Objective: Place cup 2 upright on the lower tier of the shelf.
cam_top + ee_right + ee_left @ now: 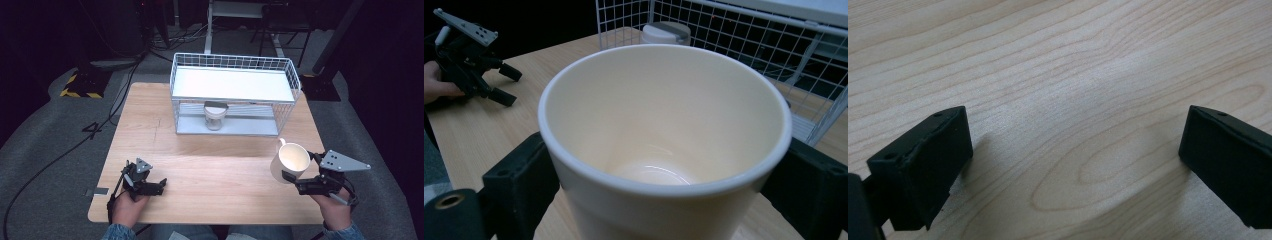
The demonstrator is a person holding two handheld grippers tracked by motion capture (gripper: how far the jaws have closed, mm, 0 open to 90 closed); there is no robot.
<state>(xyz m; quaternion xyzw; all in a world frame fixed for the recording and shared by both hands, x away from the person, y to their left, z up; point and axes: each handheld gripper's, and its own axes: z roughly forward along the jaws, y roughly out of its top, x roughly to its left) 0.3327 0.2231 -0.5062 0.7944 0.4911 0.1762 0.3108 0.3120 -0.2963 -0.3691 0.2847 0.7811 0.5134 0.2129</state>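
Cream mug (664, 145): empty, clamped in right tongs (300, 181), clear of table (210, 175). Wire rack (235, 95): lower shelf holds a lidded jar (215, 115), contents unclear. Left tongs (1075, 165): wide open, empty.

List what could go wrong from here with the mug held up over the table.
1. The right gripper clamps the mug by its smooth round sides, tilted, off the table; it could slip or swing out of the fingers.
2. The rack stands close ahead, and a jar sits on its lower shelf; a careless placement could hit the wire or topple the jar.
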